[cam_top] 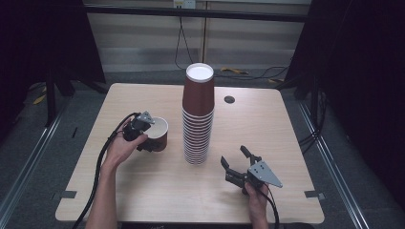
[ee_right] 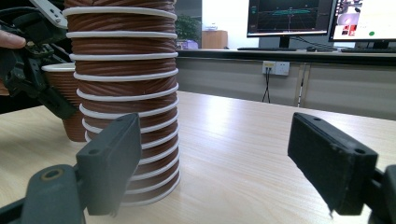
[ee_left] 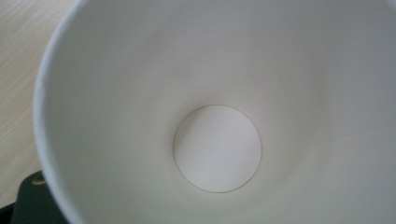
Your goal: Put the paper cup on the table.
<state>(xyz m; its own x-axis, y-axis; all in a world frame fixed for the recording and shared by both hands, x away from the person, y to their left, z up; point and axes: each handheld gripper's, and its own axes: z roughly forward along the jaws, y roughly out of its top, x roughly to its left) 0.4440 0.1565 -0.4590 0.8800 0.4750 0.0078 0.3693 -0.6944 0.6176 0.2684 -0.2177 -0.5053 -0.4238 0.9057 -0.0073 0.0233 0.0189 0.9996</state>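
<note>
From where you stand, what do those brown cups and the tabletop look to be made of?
The stacked cups look like paper: matte brown ribbed walls, rolled white rims, a white upturned base on top. The single cup in the left claw matches, with a smooth white lining, perhaps coated. The tabletop shows pale wood grain with a slight sheen, probably laminate rather than solid wood.

Pale wooden table [cam_top: 267, 129] (grey floor [cam_top: 28, 157] around)

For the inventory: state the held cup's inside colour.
White inside the cup, clearest in the left gripper view.
</note>
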